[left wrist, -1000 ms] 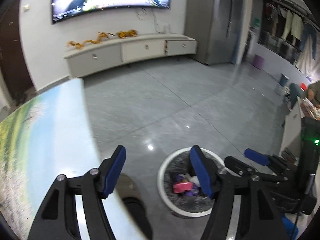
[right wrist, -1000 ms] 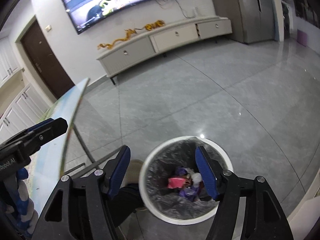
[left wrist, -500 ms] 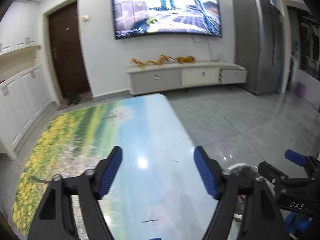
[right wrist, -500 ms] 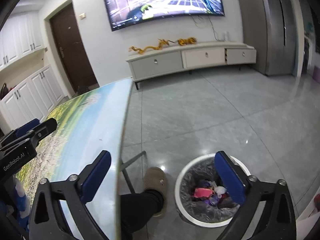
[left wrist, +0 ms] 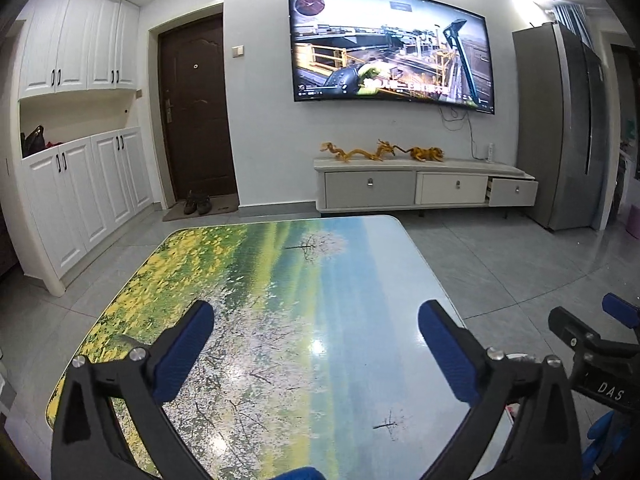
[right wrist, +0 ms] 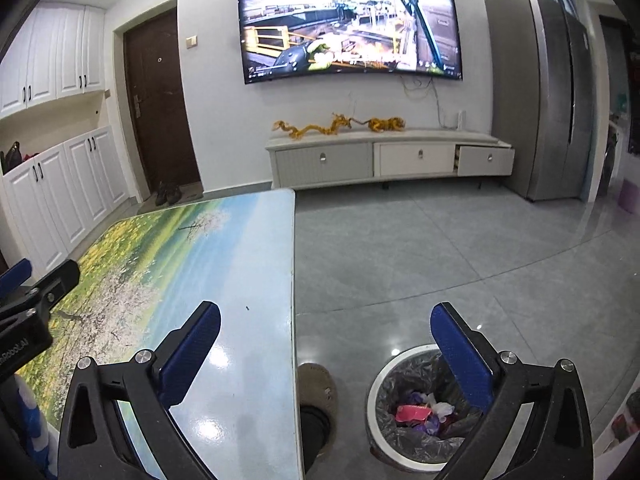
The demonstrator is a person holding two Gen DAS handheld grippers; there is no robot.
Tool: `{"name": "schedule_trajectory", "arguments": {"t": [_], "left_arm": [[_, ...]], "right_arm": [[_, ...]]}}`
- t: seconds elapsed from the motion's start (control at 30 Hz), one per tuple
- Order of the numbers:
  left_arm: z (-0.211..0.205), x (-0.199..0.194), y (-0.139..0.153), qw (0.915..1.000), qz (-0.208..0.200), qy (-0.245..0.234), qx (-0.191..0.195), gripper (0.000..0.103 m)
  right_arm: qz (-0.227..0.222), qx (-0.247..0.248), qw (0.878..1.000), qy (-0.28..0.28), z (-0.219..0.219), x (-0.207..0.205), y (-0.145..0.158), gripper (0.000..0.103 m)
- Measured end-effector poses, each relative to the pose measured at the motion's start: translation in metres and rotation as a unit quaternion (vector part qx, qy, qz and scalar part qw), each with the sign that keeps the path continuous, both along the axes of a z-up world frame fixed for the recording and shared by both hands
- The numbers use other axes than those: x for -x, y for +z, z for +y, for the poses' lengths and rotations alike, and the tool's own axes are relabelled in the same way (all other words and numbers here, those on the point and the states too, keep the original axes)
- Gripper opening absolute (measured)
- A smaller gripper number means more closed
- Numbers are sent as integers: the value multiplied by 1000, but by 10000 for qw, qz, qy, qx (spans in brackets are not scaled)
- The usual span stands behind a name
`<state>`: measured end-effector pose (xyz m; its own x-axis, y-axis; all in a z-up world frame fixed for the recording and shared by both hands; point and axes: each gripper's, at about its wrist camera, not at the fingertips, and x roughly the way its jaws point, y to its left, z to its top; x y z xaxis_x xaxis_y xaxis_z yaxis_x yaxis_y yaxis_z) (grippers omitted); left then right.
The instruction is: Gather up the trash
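A white round trash bin (right wrist: pixel 374 390) with a dark liner stands on the floor right of the table and holds pink, purple and white trash (right wrist: pixel 416 414). My right gripper (right wrist: pixel 326 354) is open and empty, raised between the table edge and the bin. My left gripper (left wrist: pixel 316 352) is open and empty above the landscape-printed table top (left wrist: pixel 280 280). The right gripper's tips also show in the left wrist view (left wrist: pixel 588 332). I see no loose trash on the table.
The table's right edge (right wrist: pixel 293 280) runs beside grey tile floor. A person's slippered foot (right wrist: pixel 316 386) stands next to the bin. Far back are a white TV cabinet (left wrist: pixel 420 186), a wall TV (left wrist: pixel 390 44), a grey fridge (left wrist: pixel 560 128) and a dark door (left wrist: pixel 196 112).
Both grippers have swung up and left from above the bin to over the table. Both stayed open and empty.
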<state>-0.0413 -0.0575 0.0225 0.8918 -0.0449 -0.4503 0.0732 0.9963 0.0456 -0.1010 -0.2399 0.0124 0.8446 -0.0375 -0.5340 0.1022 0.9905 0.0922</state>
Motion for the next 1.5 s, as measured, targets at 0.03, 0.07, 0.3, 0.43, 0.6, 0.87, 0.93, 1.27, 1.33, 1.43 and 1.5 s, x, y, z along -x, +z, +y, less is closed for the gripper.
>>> {"name": "schedule_trajectory", "arguments": {"t": [0.03, 0.07, 0.3, 0.43, 0.6, 0.87, 0.93, 1.27, 1.33, 1.43, 1.5], "left_arm": [[2, 0, 0, 10000, 12, 27, 12, 103], [4, -1, -1, 10000, 22, 59, 24, 103], [9, -4, -8, 9998, 40, 208, 15, 103], [11, -7, -10, 9997, 60, 231, 21, 103], [12, -12, -14, 9997, 93, 232, 2, 103], [11, -19, -22, 9996, 188, 221, -4, 103], [10, -21, -23, 9996, 214, 204, -11, 103], [5, -20, -26, 9997, 215, 124, -64, 103], [4, -19, -26, 9997, 213, 112, -73, 103], [1, -19, -26, 9997, 213, 68, -92, 103], [0, -18, -26, 9997, 213, 34, -113, 103]], "right_arm": [[-14, 19, 10000, -5, 0, 1, 1, 103], [-22, 26, 10000, -5, 1, 1, 1, 103], [31, 73, 10000, -56, 5, -2, -5, 103], [38, 75, 9999, -97, 7, -5, -8, 103], [53, 86, 9998, -164, 6, -8, -11, 103], [80, 81, 9996, -273, 0, -11, -15, 103], [97, 85, 9995, -290, -1, -11, -17, 103], [111, 50, 9993, -356, -5, -10, -18, 103], [111, 48, 9993, -362, -6, -10, -18, 103], [135, 39, 9993, -354, -8, -10, -19, 103], [162, 34, 9992, -354, -8, -10, -20, 103]]}}
